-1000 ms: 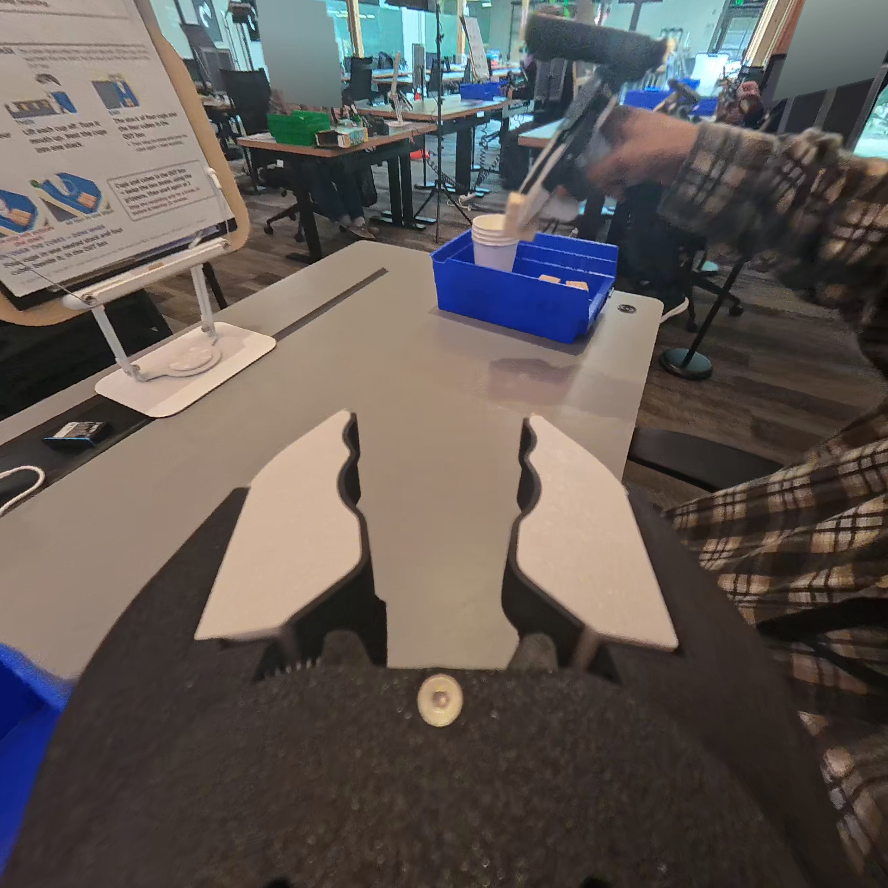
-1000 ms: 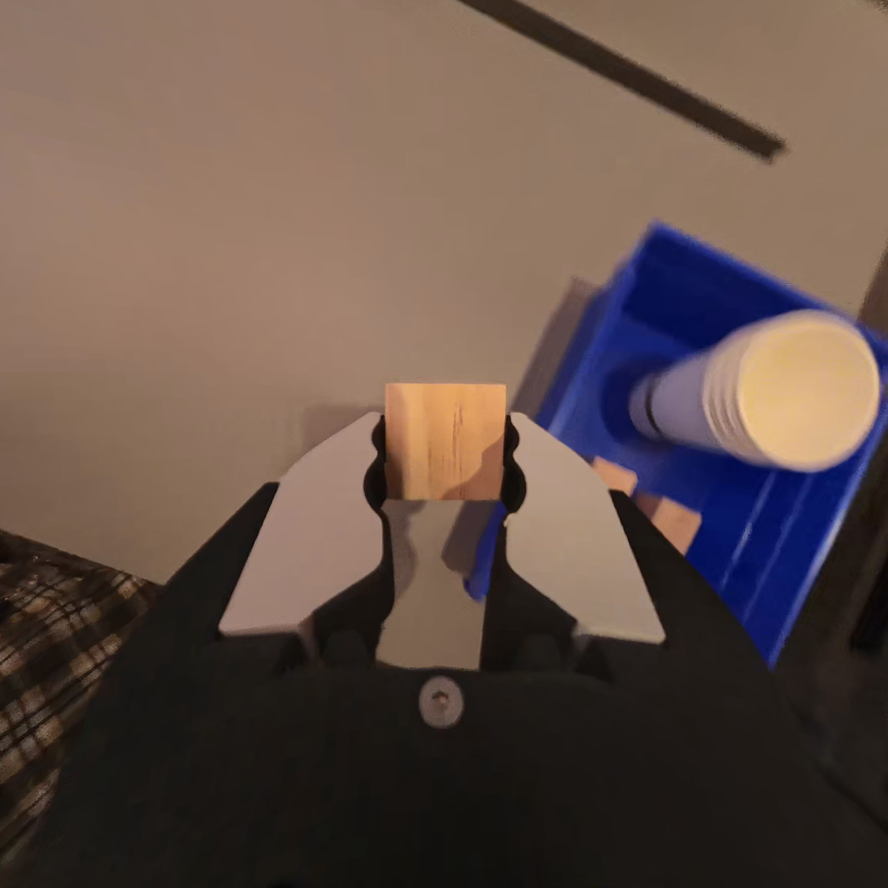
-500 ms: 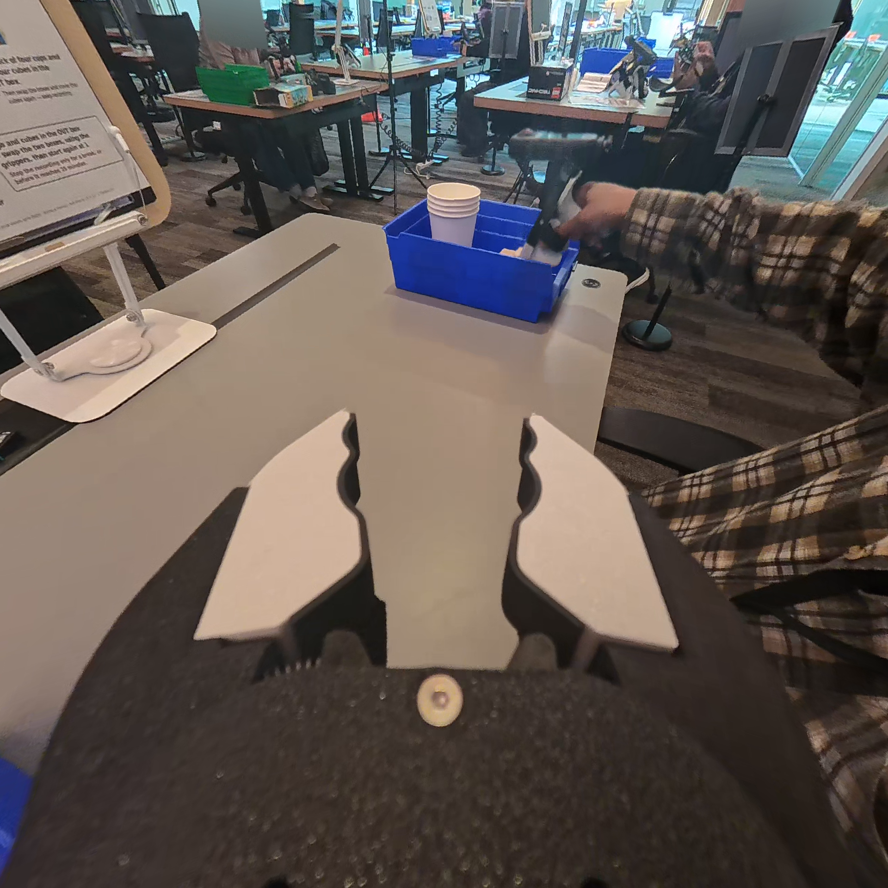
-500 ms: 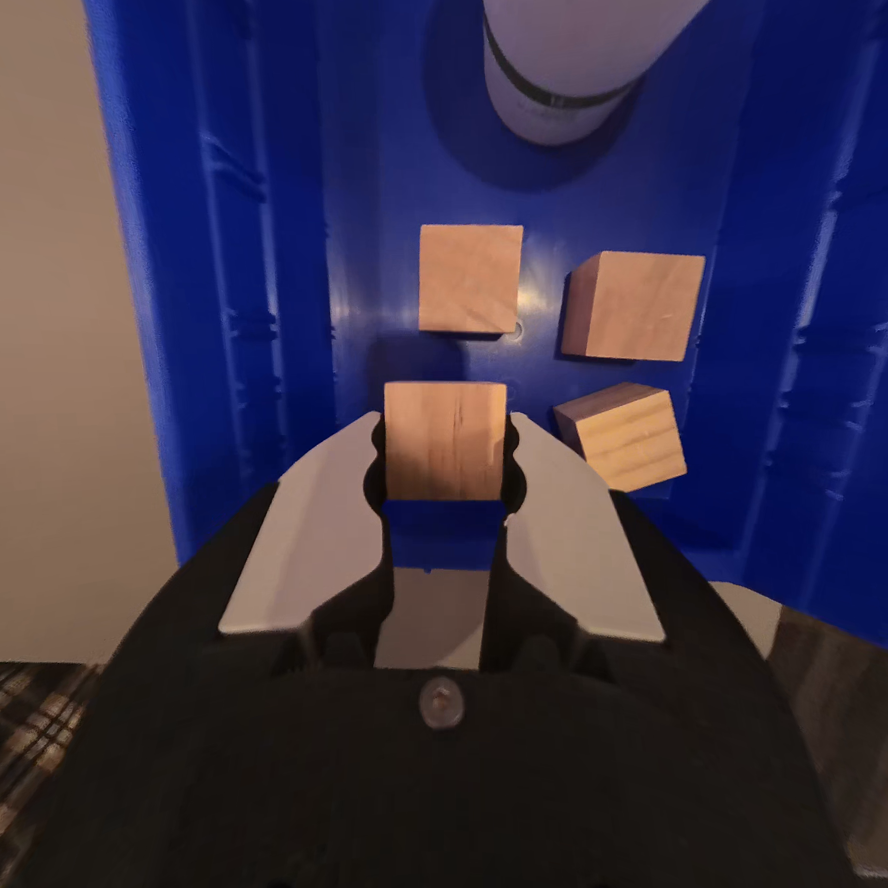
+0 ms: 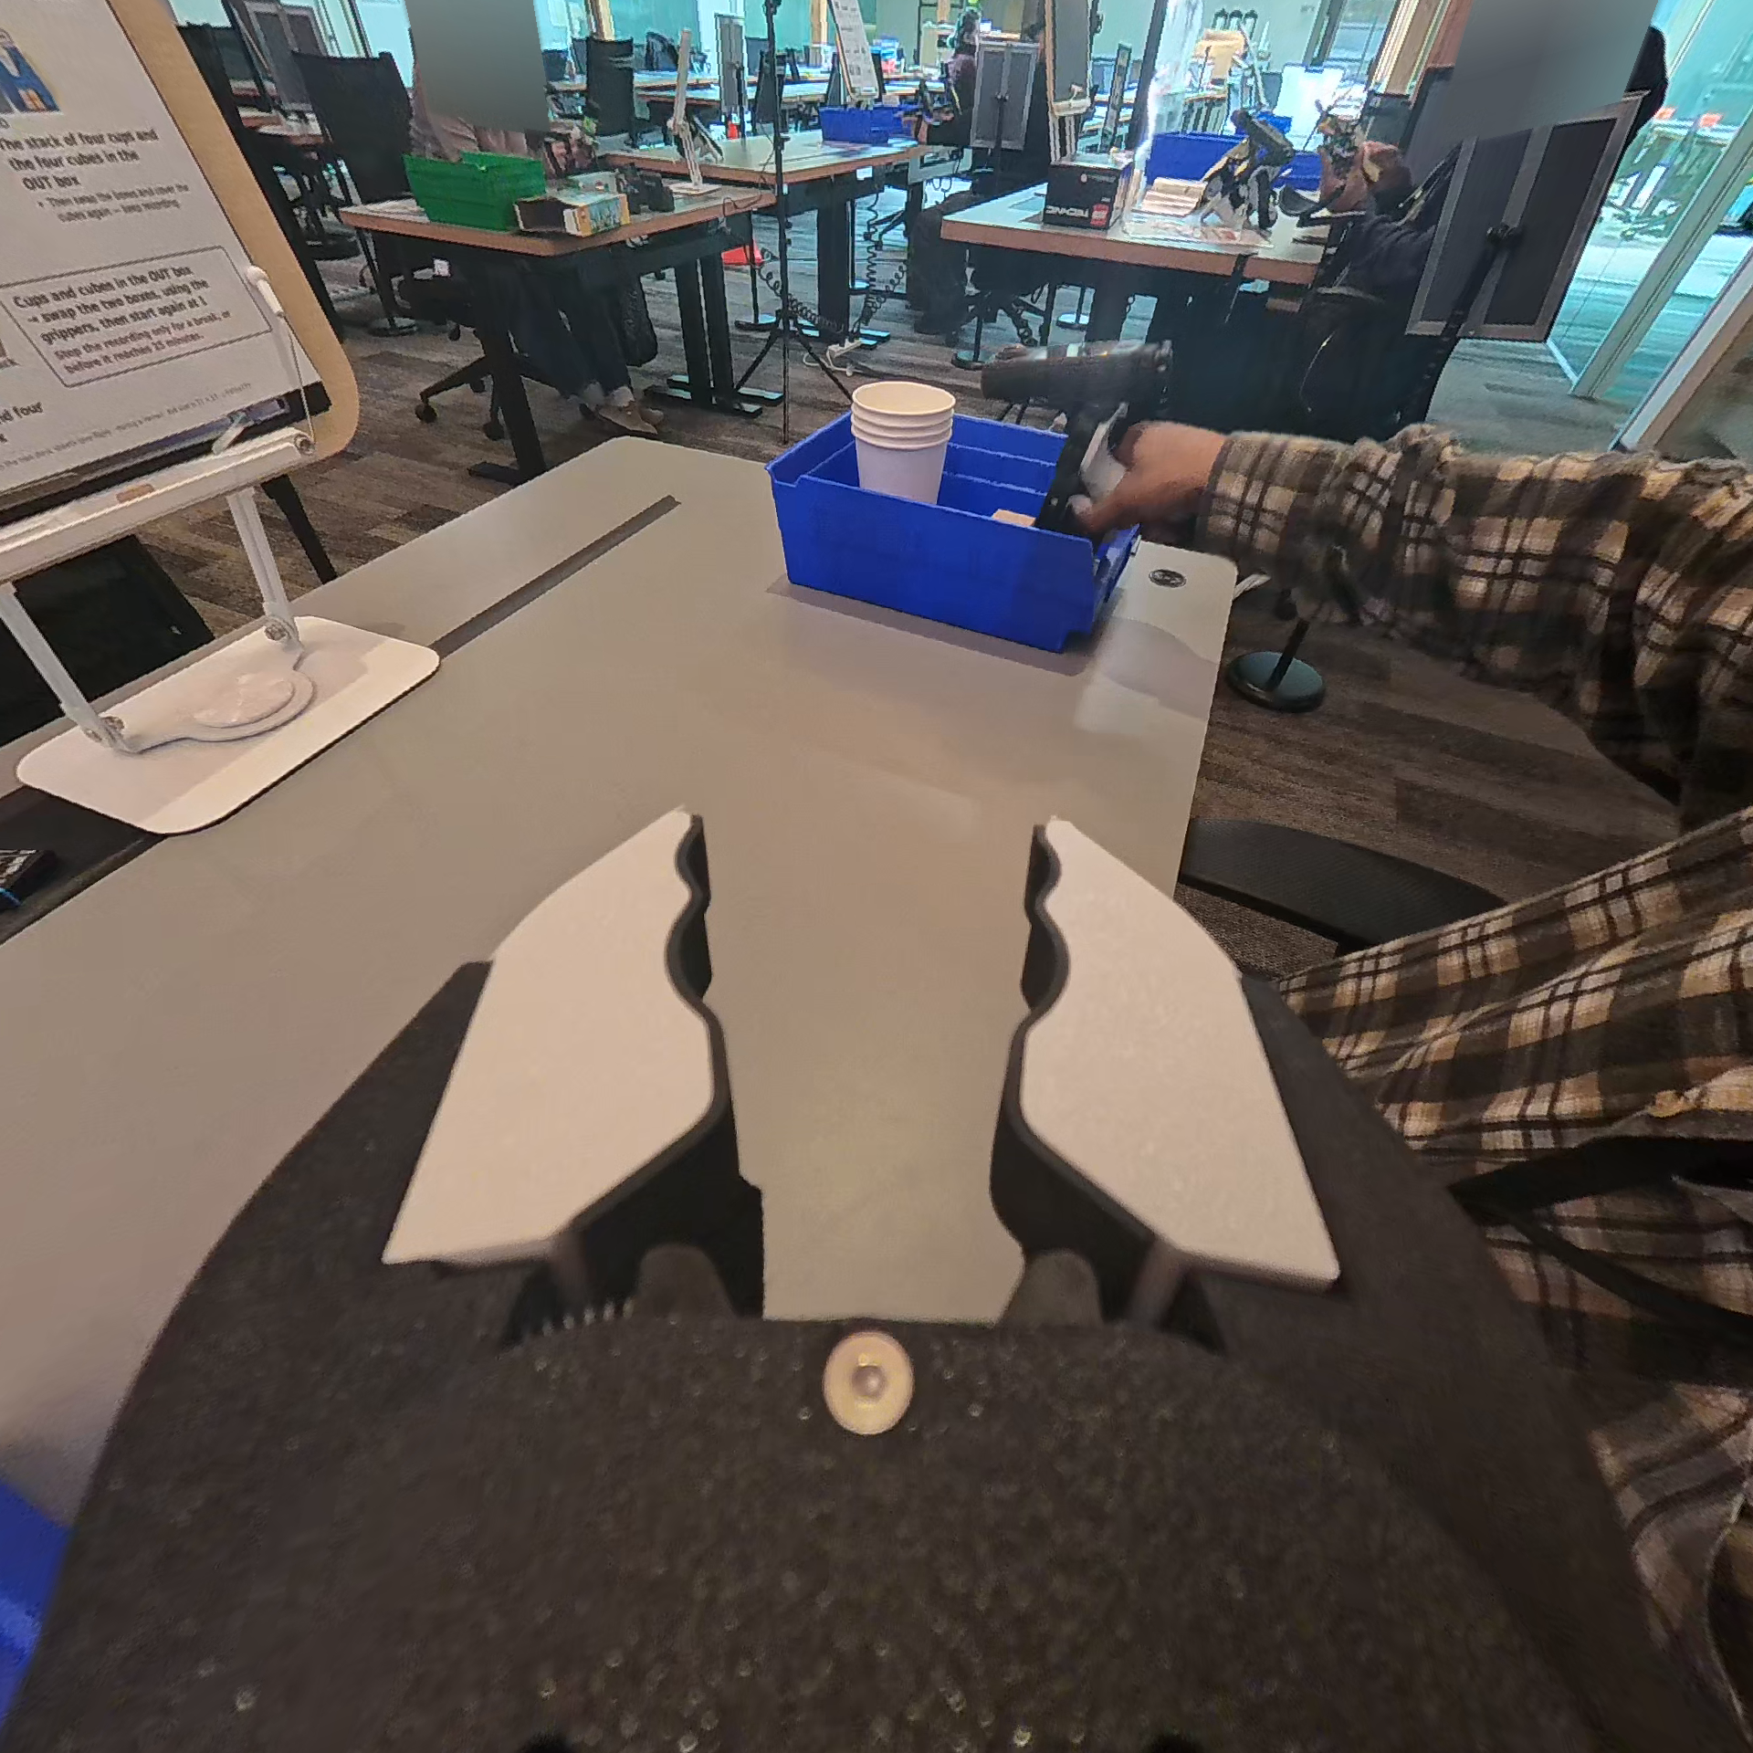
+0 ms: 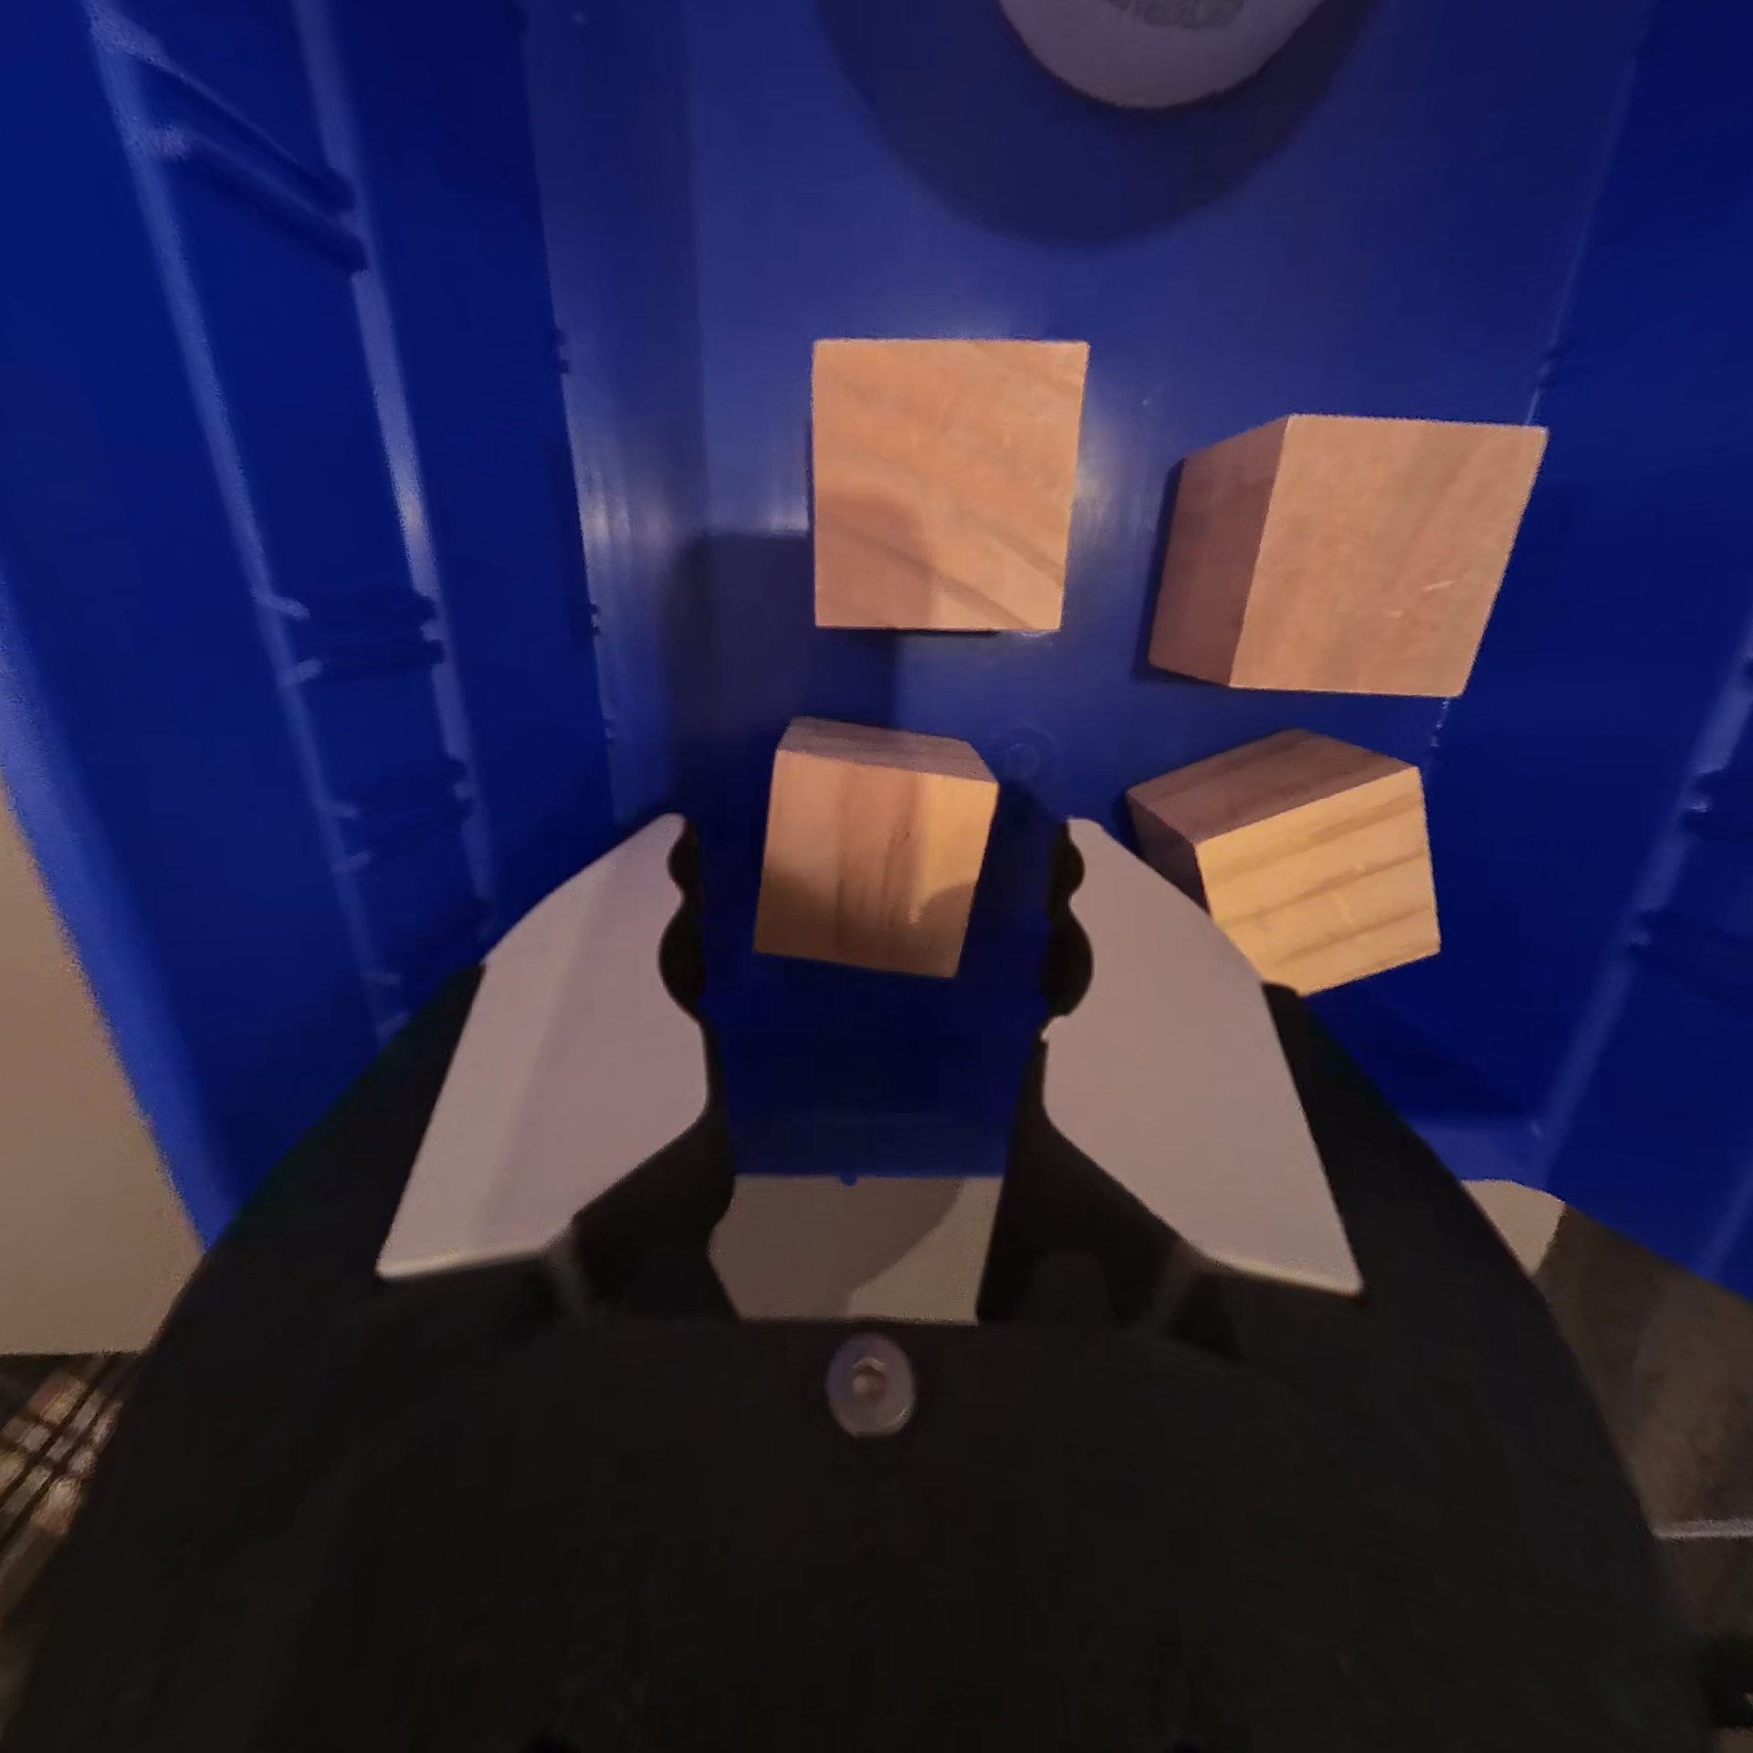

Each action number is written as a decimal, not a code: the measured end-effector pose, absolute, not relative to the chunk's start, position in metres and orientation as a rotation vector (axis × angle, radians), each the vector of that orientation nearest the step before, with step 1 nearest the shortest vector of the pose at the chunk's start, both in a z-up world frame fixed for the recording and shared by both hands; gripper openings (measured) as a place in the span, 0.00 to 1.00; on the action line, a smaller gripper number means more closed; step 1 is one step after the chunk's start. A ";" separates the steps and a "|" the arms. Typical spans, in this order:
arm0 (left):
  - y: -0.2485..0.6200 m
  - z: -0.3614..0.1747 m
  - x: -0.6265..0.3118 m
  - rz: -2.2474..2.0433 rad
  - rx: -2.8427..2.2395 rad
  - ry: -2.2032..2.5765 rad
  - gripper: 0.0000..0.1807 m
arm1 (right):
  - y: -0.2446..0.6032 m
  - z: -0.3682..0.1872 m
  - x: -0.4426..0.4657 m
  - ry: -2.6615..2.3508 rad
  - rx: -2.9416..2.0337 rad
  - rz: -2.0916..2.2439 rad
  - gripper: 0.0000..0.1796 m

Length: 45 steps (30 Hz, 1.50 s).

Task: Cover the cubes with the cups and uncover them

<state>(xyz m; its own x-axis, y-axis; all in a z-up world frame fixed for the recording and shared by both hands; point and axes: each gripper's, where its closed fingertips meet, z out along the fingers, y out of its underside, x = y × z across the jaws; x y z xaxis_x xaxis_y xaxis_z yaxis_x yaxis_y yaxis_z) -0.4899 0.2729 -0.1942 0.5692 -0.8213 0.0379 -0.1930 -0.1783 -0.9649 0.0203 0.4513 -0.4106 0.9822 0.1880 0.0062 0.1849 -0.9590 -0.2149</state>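
My right gripper [image 6: 875,835] is open inside the blue bin [image 6: 285,569]. A wooden cube [image 6: 877,854] rests on the bin floor between its fingers, free of both pads. Three other wooden cubes lie by it: one beyond [image 6: 949,484], one far right [image 6: 1347,550], one near right [image 6: 1300,854]. The base of the white cup stack [image 6: 1138,47] stands at the bin's far end. My left gripper [image 5: 865,825] is open and empty above the grey table [image 5: 759,759]. In its view the bin [image 5: 911,560] sits at the table's far right corner, holding the cup stack [image 5: 901,441].
A hand in a plaid sleeve [image 5: 1138,465] holds the right gripper down in the bin. A document stand with a printed sheet [image 5: 142,237] and a white base [image 5: 228,721] stands at the table's left. A black chair [image 5: 1328,882] is off the table's right edge.
My right gripper carried the cube from over the table into the bin, lowered it and opened, letting it go. My left gripper stayed open and turned slightly.
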 end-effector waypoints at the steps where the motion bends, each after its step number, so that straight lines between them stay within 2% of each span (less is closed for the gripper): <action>1: 0.273 -0.195 -0.490 -0.706 -1.692 0.853 0.35 | 0.450 -0.405 0.018 -0.295 -2.915 0.038 0.42; 3: 0.275 -0.196 -0.490 -0.707 -1.697 0.852 0.35 | 0.444 -0.389 0.013 -0.332 -2.933 0.091 0.47; 5: 0.276 -0.198 -0.488 -0.710 -1.701 0.852 0.35 | 0.440 -0.364 0.013 -0.386 -2.926 0.107 0.49; 10: 0.282 -0.207 -0.478 -0.762 -1.723 0.864 0.35 | 0.461 -0.291 0.049 -0.351 -2.817 0.052 0.48; 13: 0.285 -0.215 -0.471 -0.764 -1.749 0.882 0.35 | 0.476 -0.275 0.080 -0.287 -2.809 0.025 0.48; 22: 0.296 -0.230 -0.463 -0.767 -1.796 0.892 0.35 | 0.495 -0.320 0.146 -0.101 -2.927 -0.008 0.48; 32: 0.309 -0.248 -0.460 -0.773 -1.857 0.886 0.35 | 0.501 -0.370 0.162 -0.108 -3.043 -0.048 0.48; 39: 0.314 -0.252 -0.462 -0.772 -1.873 0.877 0.35 | 0.504 -0.394 0.166 -0.098 -3.112 -0.059 0.37; 41: 0.314 -0.252 -0.464 -0.773 -1.873 0.871 0.35 | 0.503 -0.400 0.162 -0.104 -3.127 0.004 0.29; 44: 0.315 -0.252 -0.465 -0.776 -1.874 0.865 0.35 | 0.505 -0.404 0.137 -0.103 -3.109 0.270 0.04; 45: 0.315 -0.252 -0.465 -0.777 -1.875 0.866 0.35 | 0.505 -0.405 0.137 -0.107 -3.110 0.261 0.04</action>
<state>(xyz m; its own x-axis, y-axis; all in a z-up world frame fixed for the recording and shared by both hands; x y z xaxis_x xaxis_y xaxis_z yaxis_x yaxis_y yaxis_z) -0.4647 0.3154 -0.2521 0.5571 -0.8147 0.1611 -0.2478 -0.3481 -0.9041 0.1372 0.5054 -0.4049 0.9837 0.0697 -0.1658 0.0665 -0.9975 -0.0244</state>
